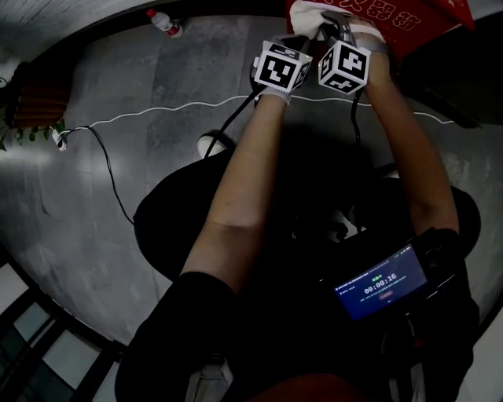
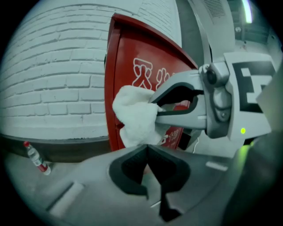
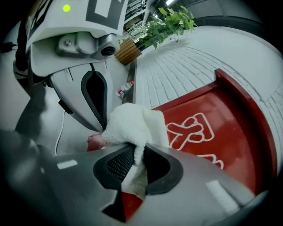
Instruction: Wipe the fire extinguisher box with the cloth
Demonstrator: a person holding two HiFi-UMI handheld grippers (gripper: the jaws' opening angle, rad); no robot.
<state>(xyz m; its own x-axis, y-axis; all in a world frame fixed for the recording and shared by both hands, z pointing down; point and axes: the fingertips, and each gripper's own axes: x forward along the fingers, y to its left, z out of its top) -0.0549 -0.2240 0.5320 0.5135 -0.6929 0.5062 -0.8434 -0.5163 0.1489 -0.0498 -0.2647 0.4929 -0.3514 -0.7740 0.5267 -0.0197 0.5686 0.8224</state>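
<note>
The red fire extinguisher box (image 3: pixel 212 132) with white characters stands against a white brick wall; it also shows as the box (image 2: pixel 132 70) and the box (image 1: pixel 424 20). My right gripper (image 3: pixel 135 161) is shut on a bunched white cloth (image 3: pixel 132 126), which it holds at the box's left front edge. From the left gripper view the cloth (image 2: pixel 135 117) hangs from the right gripper's fingers (image 2: pixel 177 117) in front of the box. My left gripper (image 2: pixel 148 152) is shut just below the cloth, with nothing clearly between its pads. In the head view both grippers, left (image 1: pixel 297 39) and right (image 1: pixel 334 27), are side by side at the box.
A plastic water bottle (image 1: pixel 163 23) lies on the grey floor by the wall, left of the box. A white cable (image 1: pixel 157 114) and a black cable (image 1: pixel 110 173) run across the floor. A potted plant (image 3: pixel 154 26) stands further along the wall. A device screen (image 1: pixel 381 283) glows at the person's waist.
</note>
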